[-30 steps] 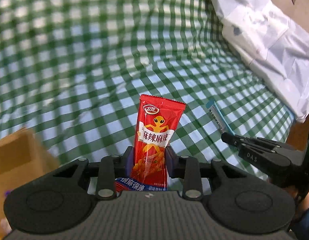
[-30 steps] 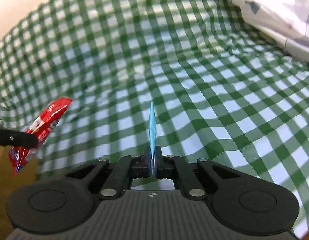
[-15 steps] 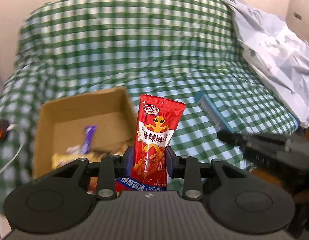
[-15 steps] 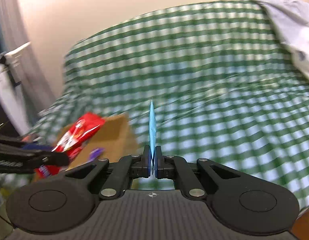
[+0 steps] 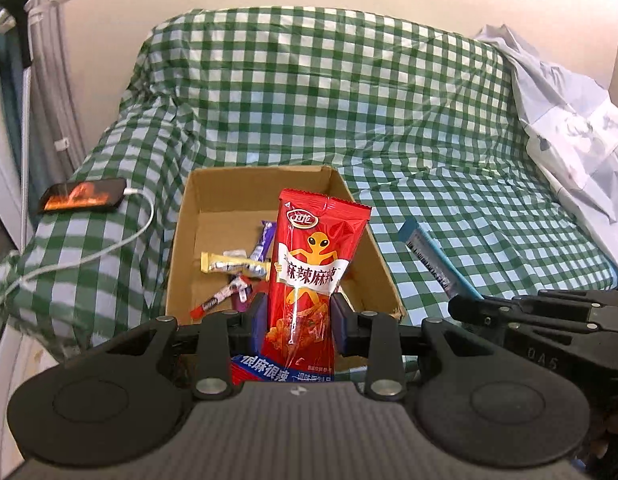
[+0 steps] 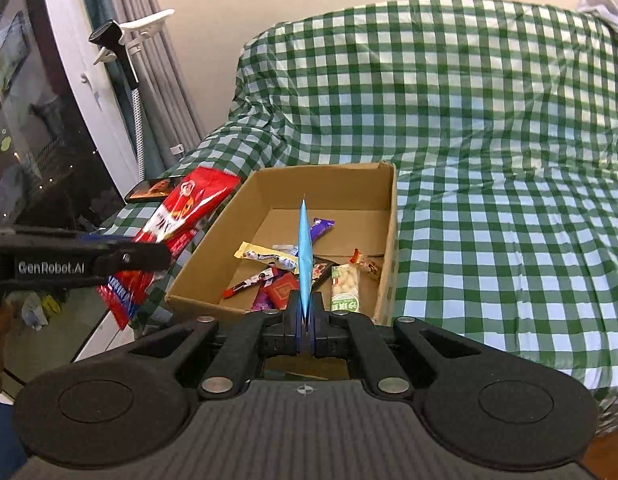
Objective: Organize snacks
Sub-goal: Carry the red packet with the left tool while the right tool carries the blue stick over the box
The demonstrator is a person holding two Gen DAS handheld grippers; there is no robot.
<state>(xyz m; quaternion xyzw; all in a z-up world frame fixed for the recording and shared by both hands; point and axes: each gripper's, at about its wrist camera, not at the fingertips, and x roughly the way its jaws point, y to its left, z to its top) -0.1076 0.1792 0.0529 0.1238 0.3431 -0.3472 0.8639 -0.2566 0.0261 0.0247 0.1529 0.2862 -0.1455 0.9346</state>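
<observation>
My left gripper [image 5: 297, 314] is shut on a red spicy-snack packet [image 5: 313, 264] with an orange alien on it, held upright before the open cardboard box [image 5: 181, 236]. My right gripper [image 6: 306, 312] is shut on a thin blue snack packet [image 6: 305, 252], seen edge-on, above the box's near end [image 6: 197, 300]. The blue packet also shows in the left wrist view [image 5: 433, 260], right of the box. The red packet also shows in the right wrist view [image 6: 181, 216], left of the box. Several small snacks [image 6: 285, 268] lie inside the box.
The box sits on a sofa covered with green checked cloth [image 5: 389, 128]. A phone [image 5: 83, 196] on a white cable [image 5: 109, 248] lies on the left armrest. White plastic bags [image 5: 569, 128] lie at the sofa's right end. Curtains and a white stand [image 6: 125, 52] are at the left.
Both grippers have pulled back and swung left from the sofa seat, each keeping its packet. The box with snacks has come fully into view below them.
</observation>
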